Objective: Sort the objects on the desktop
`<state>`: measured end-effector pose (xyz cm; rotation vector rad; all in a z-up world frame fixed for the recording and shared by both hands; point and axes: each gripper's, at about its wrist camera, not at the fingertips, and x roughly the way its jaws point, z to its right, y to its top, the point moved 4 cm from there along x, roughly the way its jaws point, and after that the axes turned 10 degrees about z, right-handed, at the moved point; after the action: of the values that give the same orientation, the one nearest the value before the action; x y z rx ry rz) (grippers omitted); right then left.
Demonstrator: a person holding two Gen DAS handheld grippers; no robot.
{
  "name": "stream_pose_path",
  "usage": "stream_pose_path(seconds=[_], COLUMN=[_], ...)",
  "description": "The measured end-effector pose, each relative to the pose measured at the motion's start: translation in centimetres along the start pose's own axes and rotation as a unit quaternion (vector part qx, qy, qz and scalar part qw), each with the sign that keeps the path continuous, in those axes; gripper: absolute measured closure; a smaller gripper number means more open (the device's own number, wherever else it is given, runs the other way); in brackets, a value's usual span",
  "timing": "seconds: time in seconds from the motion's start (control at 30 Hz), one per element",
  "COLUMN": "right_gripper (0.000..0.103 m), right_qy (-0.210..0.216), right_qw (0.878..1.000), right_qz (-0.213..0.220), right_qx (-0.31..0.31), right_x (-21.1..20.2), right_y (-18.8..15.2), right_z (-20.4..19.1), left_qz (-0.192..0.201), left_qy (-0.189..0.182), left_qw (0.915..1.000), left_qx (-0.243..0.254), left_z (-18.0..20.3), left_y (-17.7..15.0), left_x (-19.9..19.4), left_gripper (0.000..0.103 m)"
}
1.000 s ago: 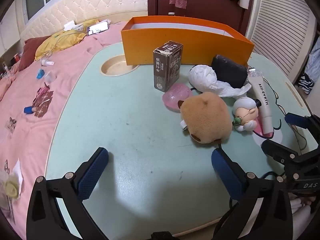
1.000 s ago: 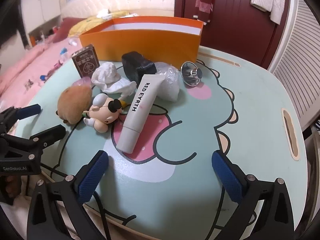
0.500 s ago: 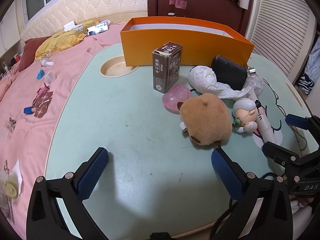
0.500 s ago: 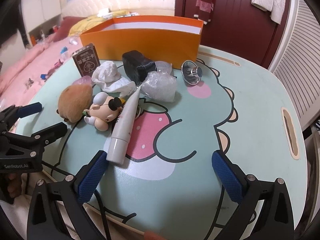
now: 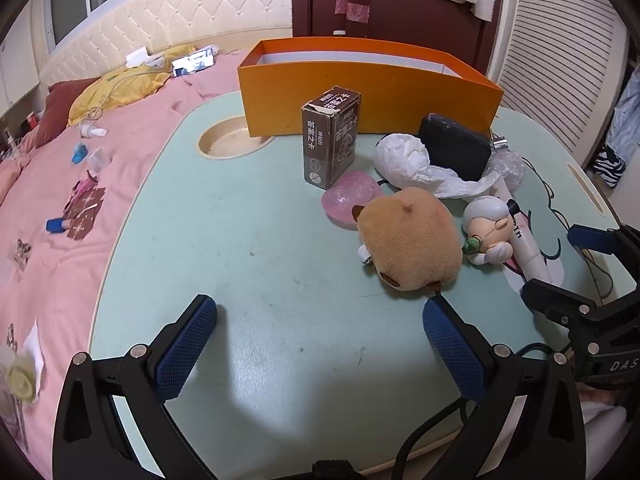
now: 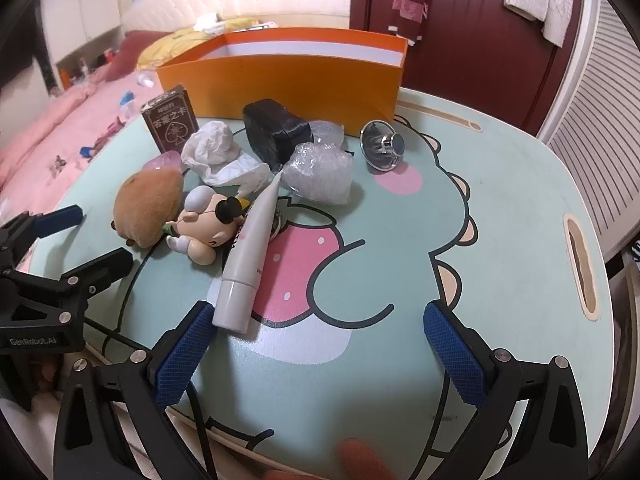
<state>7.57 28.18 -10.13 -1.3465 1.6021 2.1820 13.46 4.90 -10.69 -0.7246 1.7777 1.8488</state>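
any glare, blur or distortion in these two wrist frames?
Left wrist view: strong fisheye bending at the edges, dark corner vignette, soft glare on the table near the left gripper. Right wrist view: same bending, bright sheen on the tabletop ahead of the right gripper, blurred fingertip at the bottom edge.

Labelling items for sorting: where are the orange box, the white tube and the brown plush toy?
orange box (image 6: 280, 80): right wrist view, front wall.
white tube (image 6: 250, 256): right wrist view, middle of its body.
brown plush toy (image 5: 408, 240): left wrist view, top of its back.
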Motion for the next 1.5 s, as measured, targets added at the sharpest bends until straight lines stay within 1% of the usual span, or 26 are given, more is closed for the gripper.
stream_pose_path(seconds=[0.93,1.5], right_gripper=[0.000,0.000], right_qy=[-0.003,-0.006], right_qw=[1.000,1.000], right_qz=[-0.004,-0.004], right_qx=[0.001,0.005], right_x=[0.42,0.16], right_y=[0.63,0.38], right_z=[0.47,-0.10], left_qz=[0.006,0.006], left_qy=[-0.006,-0.007], left_qw=[1.0000,0.9999], left_qx=[0.004,0.005], left_z=[-0.02,-0.17], left_y=[0.06,-0.01], left_x=[-0.02,-0.07], left_gripper=[0.000,0.000])
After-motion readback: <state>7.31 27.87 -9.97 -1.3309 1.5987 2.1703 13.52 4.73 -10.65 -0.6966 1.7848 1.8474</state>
